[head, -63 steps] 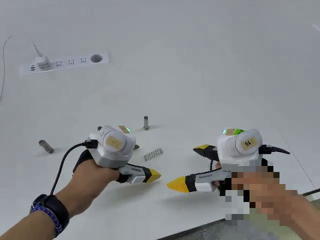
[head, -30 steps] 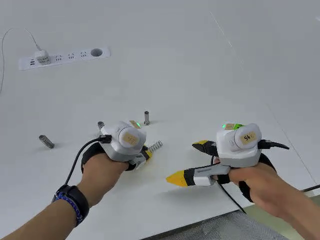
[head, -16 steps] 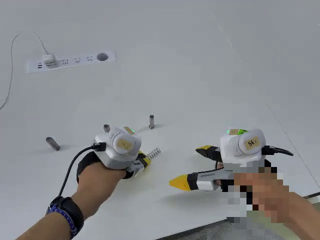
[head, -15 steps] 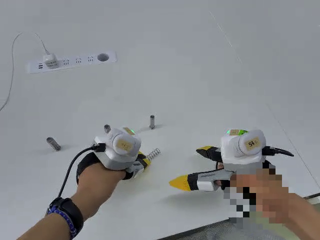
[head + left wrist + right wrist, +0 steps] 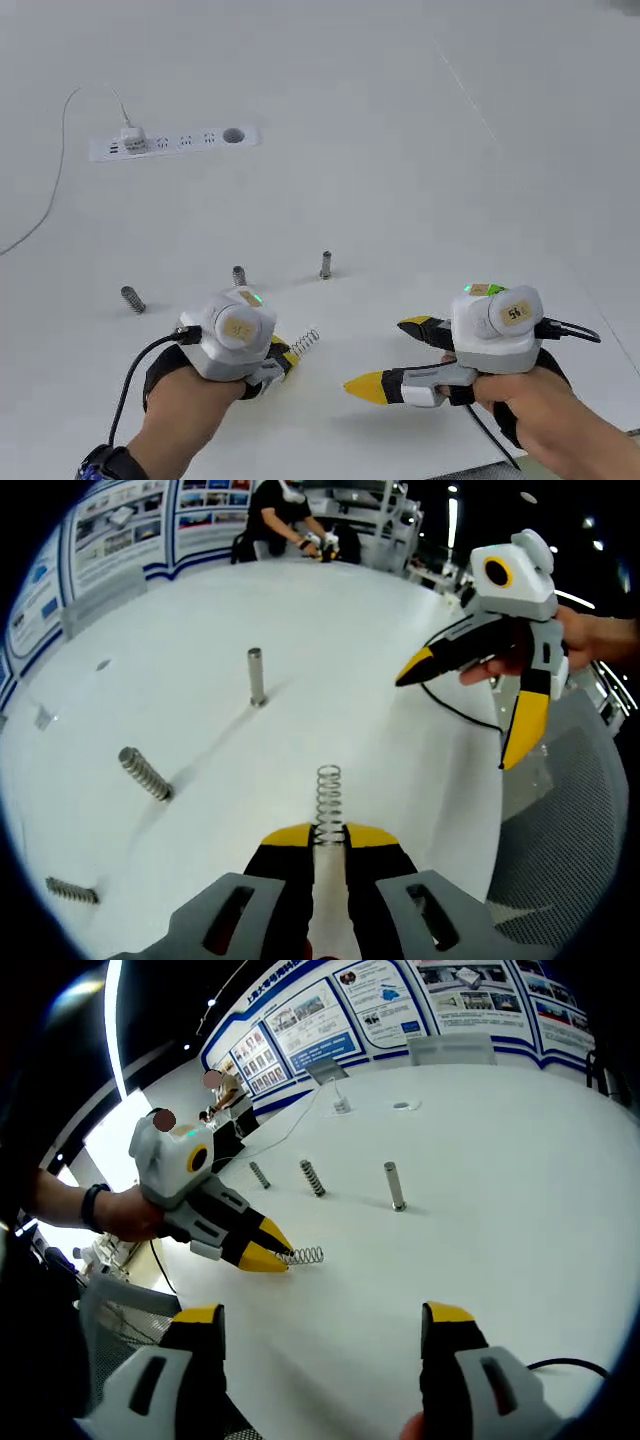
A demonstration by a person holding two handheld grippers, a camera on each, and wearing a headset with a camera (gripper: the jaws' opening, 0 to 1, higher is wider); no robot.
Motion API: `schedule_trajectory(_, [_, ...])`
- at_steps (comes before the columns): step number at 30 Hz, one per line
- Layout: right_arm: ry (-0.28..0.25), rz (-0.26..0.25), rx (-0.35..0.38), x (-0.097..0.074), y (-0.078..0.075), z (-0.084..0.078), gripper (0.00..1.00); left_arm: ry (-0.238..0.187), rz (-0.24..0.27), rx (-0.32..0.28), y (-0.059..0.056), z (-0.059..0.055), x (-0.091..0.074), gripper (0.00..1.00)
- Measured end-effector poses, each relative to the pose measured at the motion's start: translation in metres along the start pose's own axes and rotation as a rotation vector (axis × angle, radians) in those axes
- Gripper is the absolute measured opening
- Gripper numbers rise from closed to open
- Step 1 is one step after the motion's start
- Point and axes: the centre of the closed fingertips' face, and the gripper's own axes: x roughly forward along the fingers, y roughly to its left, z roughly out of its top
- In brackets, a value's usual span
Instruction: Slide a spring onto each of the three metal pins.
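Left tongs (image 5: 317, 832) now pinch the near end of the spring (image 5: 327, 792), which lay loose on the table (image 5: 420, 150) two seconds ago. It is caught and ready for the bare pin (image 5: 257, 675), upright farther ahead. That hand holds low, jaws pointing along the table. Right tongs (image 5: 386, 354) hover wide open nearby, idle.

We count 3 springs: 1 held spring (image 5: 327, 798) in the left tool (image 5: 328, 832), 1 middle spring (image 5: 239, 276), 1 far-left spring (image 5: 130, 299). We also count 1 bare pin (image 5: 326, 265), 1 power strip (image 5: 175, 142) and 2 tools, the right tool (image 5: 324, 1312) included.
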Motion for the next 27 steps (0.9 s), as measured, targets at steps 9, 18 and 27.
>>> schedule_trajectory(9, [-0.011,0.017,0.015,0.006,0.009,0.004,0.77,-0.012,0.005,-0.01,0.003,-0.008,-0.018,0.1])
schedule_trajectory(18, [-0.032,0.046,0.032,0.015,0.023,0.012,0.71,-0.024,0.001,0.012,0.0,-0.012,-0.035,0.1])
schedule_trajectory(27, [-0.033,0.105,0.019,0.023,0.04,0.017,0.63,-0.038,-0.02,0.031,-0.01,-0.013,-0.044,0.1])
